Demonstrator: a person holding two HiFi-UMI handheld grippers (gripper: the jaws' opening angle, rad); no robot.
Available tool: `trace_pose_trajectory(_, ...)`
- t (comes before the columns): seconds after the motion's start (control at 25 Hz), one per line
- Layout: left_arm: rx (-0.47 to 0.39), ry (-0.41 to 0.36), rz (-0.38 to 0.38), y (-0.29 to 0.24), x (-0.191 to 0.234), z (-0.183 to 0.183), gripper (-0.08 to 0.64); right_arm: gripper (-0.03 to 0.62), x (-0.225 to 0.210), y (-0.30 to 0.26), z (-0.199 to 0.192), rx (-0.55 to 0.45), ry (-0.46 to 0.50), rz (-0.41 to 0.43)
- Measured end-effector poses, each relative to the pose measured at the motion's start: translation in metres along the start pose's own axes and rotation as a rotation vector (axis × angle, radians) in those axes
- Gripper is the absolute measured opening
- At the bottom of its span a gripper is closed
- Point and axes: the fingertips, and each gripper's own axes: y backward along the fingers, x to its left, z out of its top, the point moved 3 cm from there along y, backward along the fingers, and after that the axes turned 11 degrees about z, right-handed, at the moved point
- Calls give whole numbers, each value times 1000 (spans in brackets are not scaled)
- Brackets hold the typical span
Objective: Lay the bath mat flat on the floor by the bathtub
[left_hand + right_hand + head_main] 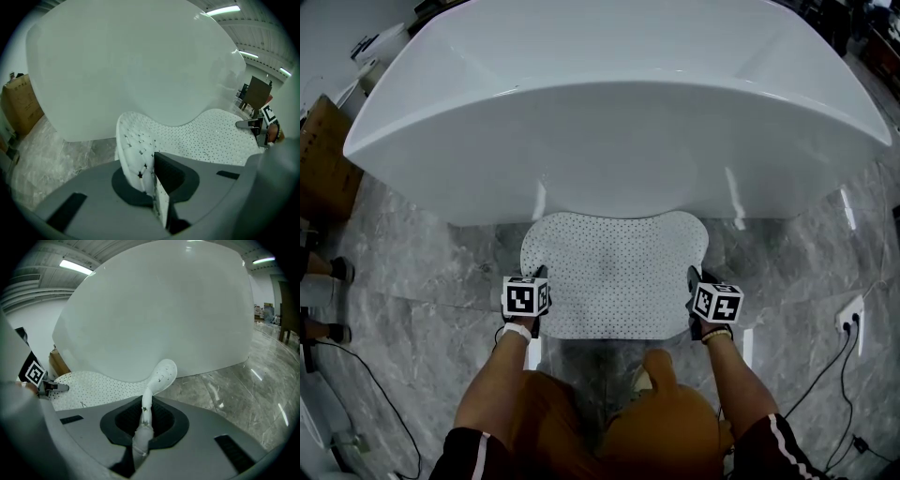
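The white bathtub point(619, 112) fills the upper part of the head view. It stands on a grey marble-pattern floor point(422, 253).

The perforated white bath mat point(614, 277) lies spread on the floor against the foot of the bathtub. Its far edge runs under the tub's overhang. Its middle appears flat.

The left hand-held gripper point(536, 279) is clamped on the mat's left edge, which curls upward between the jaws. The right hand-held gripper point(695, 283) pinches the mat's right edge, also raised off the floor.

Progress: placement looks nearly complete. Remaining, by judgement: lower both side edges, release both grips, confirm no edge stays curled.
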Motion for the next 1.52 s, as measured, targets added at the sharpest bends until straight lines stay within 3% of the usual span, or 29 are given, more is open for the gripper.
trace_pose_trajectory(0.32, 10, -4, 14, -2, 4, -9, 36, 41, -4, -3, -5, 5, -19, -1)
trace_pose_trajectory(0.52, -42, -12, 65, 8, 23, 1, 52, 41, -3, -5, -6, 8, -13, -6)
trace_pose_trajectory(1.16, -287, 11, -33, 106, 23, 50, 44, 41, 14, -7, -1, 43, 82, -47)
trace_pose_trajectory(1.52, -320, -12, -45, 134, 21, 51, 41, 52, -11, 3, -14, 79, 70, -128)
